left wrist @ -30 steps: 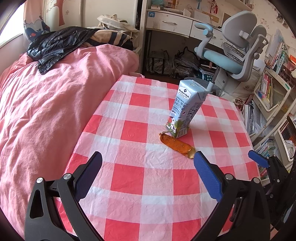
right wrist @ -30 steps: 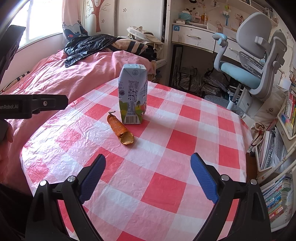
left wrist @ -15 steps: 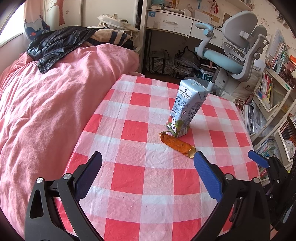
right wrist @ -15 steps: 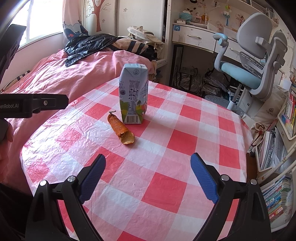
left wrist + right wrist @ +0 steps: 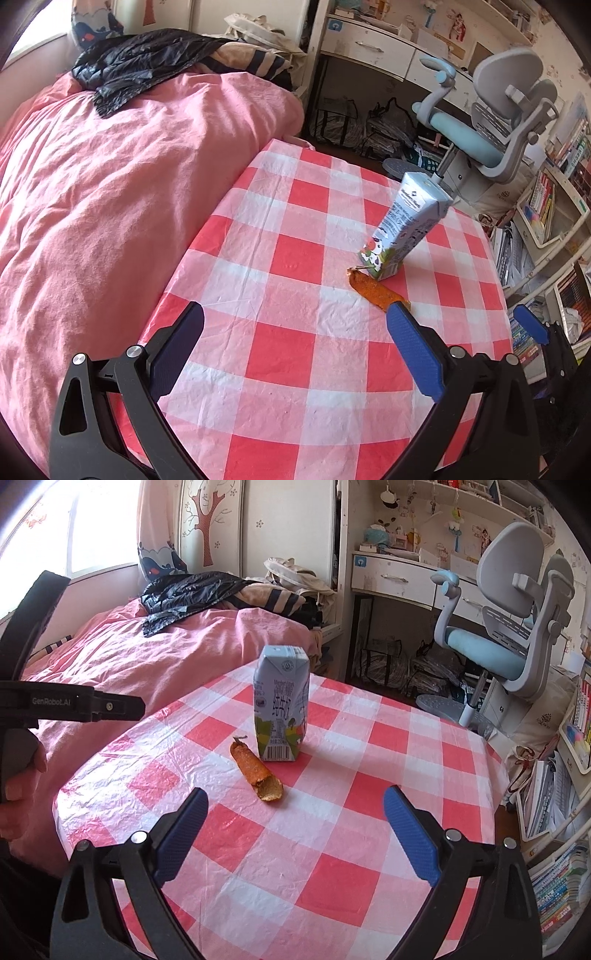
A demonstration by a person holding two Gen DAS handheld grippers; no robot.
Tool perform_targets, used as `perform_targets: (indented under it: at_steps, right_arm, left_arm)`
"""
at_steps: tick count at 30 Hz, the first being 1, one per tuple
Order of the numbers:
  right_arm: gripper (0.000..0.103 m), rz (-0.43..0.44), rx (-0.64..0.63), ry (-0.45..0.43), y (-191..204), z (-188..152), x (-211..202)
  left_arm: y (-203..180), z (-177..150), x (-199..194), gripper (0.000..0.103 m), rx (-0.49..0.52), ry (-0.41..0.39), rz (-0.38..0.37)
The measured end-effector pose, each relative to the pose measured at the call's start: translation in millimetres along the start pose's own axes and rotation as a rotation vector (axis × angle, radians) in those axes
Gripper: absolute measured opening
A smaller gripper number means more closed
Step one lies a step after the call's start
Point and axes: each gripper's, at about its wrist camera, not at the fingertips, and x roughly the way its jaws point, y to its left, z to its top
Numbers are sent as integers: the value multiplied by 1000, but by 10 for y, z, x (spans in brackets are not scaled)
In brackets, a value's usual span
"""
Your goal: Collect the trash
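A pale blue milk carton (image 5: 405,224) (image 5: 281,703) stands upright on the round table with a red-and-white checked cloth (image 5: 295,343) (image 5: 354,849). An orange peel (image 5: 375,290) (image 5: 256,771) lies just in front of the carton's base. My left gripper (image 5: 295,349) hovers open over the near part of the table, its right finger close to the peel's end. My right gripper (image 5: 295,832) is open too, a short way in front of the peel and carton. Nothing sits between either pair of fingers. The left gripper's body and the hand holding it appear at the right wrist view's left edge.
A bed with a pink duvet (image 5: 110,192) borders the table's left side, a black jacket (image 5: 136,62) lying on it. A grey-and-blue office chair (image 5: 506,638) and a white desk (image 5: 399,579) stand behind. Bookshelves (image 5: 561,794) line the right side.
The left gripper has swung left, so the carton and peel sit further right in its view. The right gripper has dropped lower and edged closer to the carton.
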Motion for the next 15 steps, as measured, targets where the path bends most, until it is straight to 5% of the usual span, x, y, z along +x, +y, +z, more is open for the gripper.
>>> perform_targets:
  at_steps: [15]
  right_arm:
    - [93, 65, 37, -12, 57, 538, 933]
  left_arm:
    - [236, 230, 185, 96, -79, 32, 0]
